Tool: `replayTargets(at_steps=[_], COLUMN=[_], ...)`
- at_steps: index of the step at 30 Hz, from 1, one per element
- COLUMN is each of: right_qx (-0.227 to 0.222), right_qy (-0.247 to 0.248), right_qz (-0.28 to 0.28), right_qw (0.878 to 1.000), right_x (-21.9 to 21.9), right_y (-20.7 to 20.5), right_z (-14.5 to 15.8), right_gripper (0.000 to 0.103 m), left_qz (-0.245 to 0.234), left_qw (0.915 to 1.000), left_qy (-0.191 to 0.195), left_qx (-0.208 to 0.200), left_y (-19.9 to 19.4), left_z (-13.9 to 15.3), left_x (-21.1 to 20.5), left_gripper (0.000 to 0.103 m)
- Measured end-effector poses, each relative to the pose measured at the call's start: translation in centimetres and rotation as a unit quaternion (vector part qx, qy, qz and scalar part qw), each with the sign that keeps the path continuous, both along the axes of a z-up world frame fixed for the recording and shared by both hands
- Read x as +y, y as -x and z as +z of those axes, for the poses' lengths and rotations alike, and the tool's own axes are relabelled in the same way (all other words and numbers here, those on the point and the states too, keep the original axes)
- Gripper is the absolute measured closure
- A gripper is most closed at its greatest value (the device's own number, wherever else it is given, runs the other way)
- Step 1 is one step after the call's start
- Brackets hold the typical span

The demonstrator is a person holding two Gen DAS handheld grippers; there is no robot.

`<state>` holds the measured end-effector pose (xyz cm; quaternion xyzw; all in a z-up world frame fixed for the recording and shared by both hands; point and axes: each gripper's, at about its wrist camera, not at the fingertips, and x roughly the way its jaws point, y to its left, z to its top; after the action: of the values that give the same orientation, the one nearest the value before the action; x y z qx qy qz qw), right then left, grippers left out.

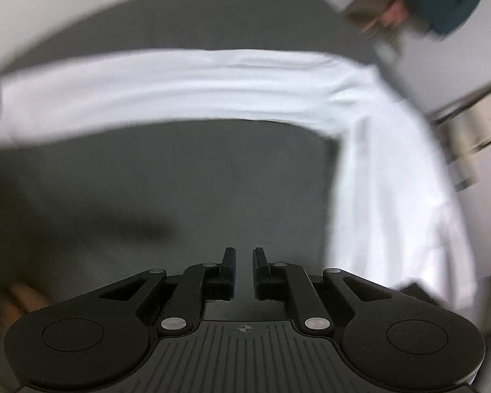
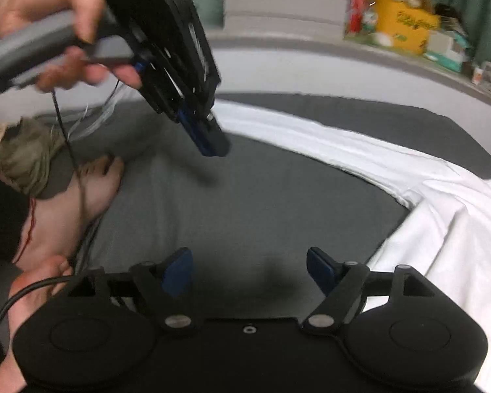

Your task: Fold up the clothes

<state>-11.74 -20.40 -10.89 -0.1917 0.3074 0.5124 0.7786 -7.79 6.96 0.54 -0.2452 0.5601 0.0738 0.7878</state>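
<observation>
Now | left tool (image 1: pixel 244 255) closed, empty | right tool (image 2: pixel 249 262) open | white garment (image 2: pixel 425 216) right of both

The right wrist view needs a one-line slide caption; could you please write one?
Right gripper open above the grey sheet, white garment alongside, left gripper shut and empty overhead.

The garment (image 2: pixel 392 177) is lying on the mattress (image 2: pixel 245 203), running along its far side and bending down its right edge. The left gripper (image 2: pixel 212 144) is hanging over the mattress's left half, short of the garment. The right gripper (image 2: pixel 249 268) is sitting over the mattress's near middle, beside the garment's right run. Bare feet (image 2: pixel 81 203) are resting at the mattress's left edge. Clutter (image 2: pixel 406 26) is sitting on a ledge (image 2: pixel 311 65) beyond the mattress.
</observation>
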Motion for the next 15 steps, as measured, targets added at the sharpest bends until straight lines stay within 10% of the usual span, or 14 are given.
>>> replayTargets(at_steps=[5,15], right_qx=[0.043,-0.153], right_qy=[0.006,0.092], right_qz=[0.001,0.059], right_qw=[0.999,0.982], right_x=[-3.6,-2.8], right_y=[0.3,4.8], right_z=[-1.6,-0.7], right_gripper=[0.027,0.021], left_qz=[0.001,0.093], left_qw=[0.9994,0.9865], left_qy=[-0.032,0.117], left_qx=[0.014,-0.068], left_y=[-5.0,-9.2], left_z=[-1.2,-6.8], left_x=[-1.6,-2.7], left_gripper=[0.095,0.095])
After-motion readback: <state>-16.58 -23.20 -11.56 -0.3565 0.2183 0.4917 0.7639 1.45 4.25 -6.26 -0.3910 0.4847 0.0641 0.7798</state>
